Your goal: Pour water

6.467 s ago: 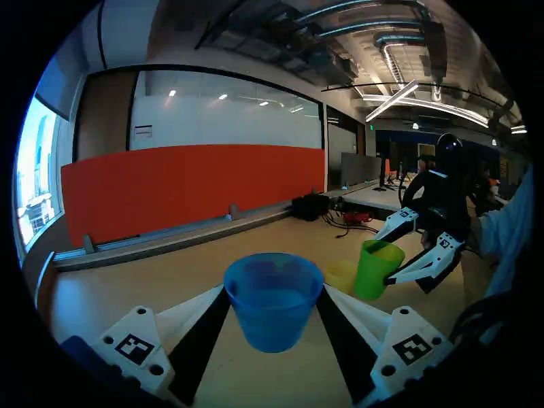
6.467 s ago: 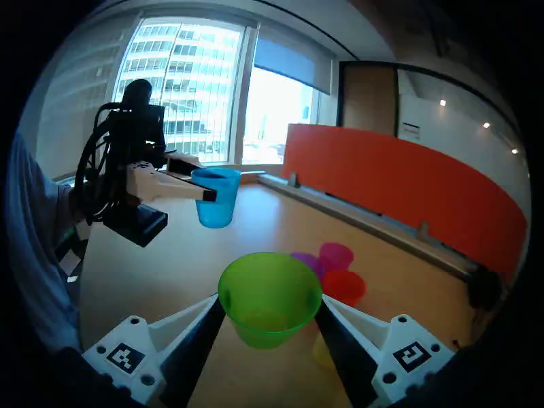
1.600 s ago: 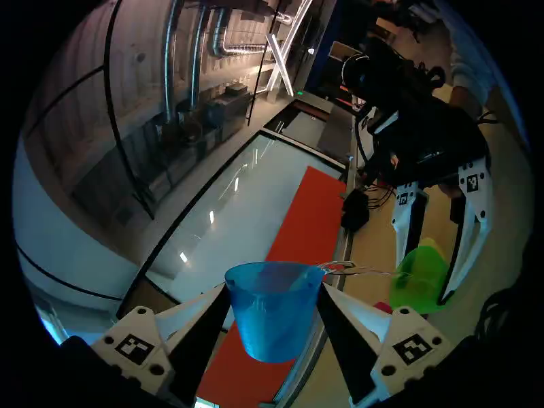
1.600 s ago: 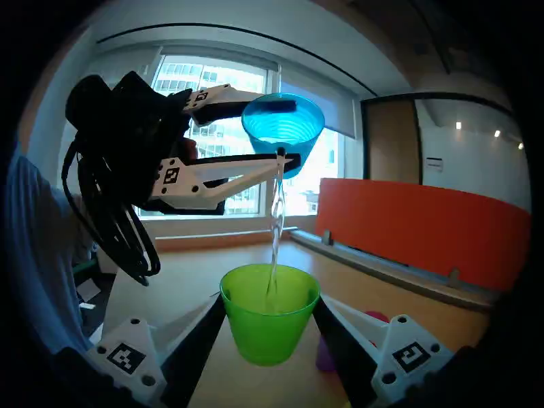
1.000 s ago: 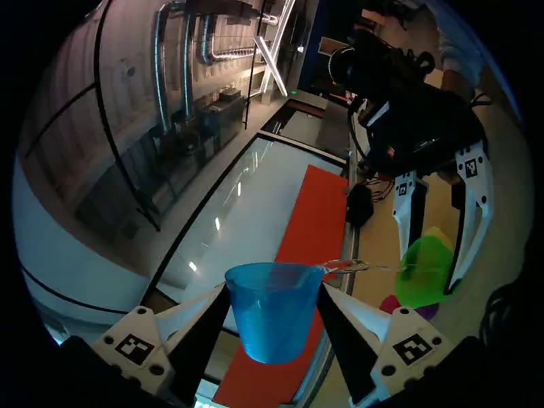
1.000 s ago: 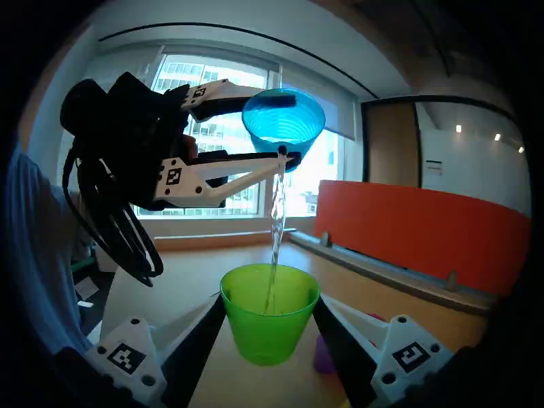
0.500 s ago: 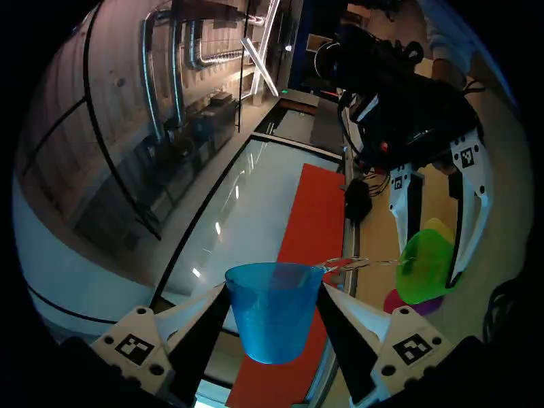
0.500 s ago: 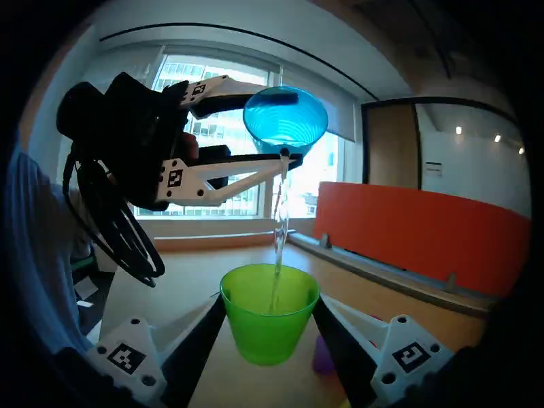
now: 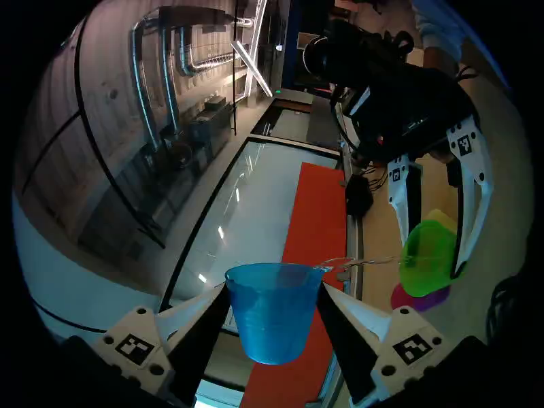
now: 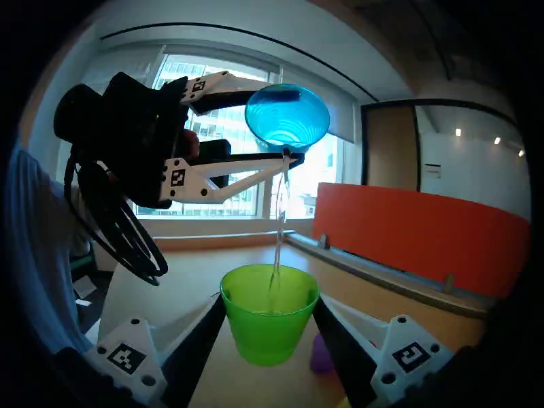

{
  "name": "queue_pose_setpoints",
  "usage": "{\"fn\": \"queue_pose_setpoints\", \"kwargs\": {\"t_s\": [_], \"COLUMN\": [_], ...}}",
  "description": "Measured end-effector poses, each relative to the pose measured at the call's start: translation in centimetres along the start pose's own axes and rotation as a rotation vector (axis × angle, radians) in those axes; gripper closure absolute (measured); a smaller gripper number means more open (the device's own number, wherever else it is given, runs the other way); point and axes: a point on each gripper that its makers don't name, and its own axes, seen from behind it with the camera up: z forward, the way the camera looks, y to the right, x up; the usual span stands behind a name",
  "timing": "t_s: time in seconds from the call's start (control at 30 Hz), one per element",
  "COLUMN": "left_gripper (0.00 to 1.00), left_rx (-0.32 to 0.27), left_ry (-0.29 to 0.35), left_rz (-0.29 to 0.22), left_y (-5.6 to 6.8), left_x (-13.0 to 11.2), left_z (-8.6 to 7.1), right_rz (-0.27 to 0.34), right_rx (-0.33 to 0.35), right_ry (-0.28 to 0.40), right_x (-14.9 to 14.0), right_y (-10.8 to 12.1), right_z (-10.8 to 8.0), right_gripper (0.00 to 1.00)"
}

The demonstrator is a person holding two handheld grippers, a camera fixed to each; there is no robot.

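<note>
Blue cup (image 10: 286,121): tipped hard on its side, mouth towards the right gripper view. I see a pale pool of water at its lower lip.
Water (image 10: 279,224): a thin, wavering stream from that lip straight down into the green cup (image 10: 269,326).
Green cup: upright, directly below the blue cup and apart from it. The stream lands inside the rim. I cannot read the fill level through the wall.
Left hand-held gripper (image 9: 273,291): both fingers pressed on the blue cup's sides, holding it raised in the air.
Right hand-held gripper (image 10: 270,300): clamped on the green cup, one finger on each side below the rim.
Blue cup, look: translucent blue plastic, tapered, ribbed rings inside.
Green cup, look: translucent lime plastic, tapered, plain rim.
Other cups: in the left gripper view a purple cup (image 9: 418,299) and a yellow rim (image 9: 442,219) sit on the table just behind the green cup.
Table (image 10: 183,272): pale wood, long, running to the window.
Room: orange panel (image 10: 421,231) along the table's far edge with glass above it. The window (image 10: 234,204) shows buildings. I see ceiling pipes (image 9: 146,81) in the left gripper view.
Person: blue sleeve (image 10: 34,272) and black cables (image 10: 129,238) behind the left hand-held gripper.
</note>
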Motion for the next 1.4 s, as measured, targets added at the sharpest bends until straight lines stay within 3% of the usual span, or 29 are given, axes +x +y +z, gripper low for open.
{"fn": "queue_pose_setpoints", "kwargs": {"t_s": [0.5, 1.4], "left_gripper": [0.14, 0.14], "left_rx": [0.011, 0.030], "left_ry": [0.010, 0.026], "left_rz": [0.090, 0.269], "left_y": [-0.8, -1.1], "left_x": [0.7, 2.2], "left_z": [0.1, -0.1], "right_rz": [-0.008, -0.007], "right_rx": [-0.009, -0.015], "right_ry": [0.005, 0.017], "right_x": [0.2, 0.8], "right_y": [0.2, 0.3], "right_z": [-0.2, -0.1], "right_gripper": [0.11, 0.11]}}
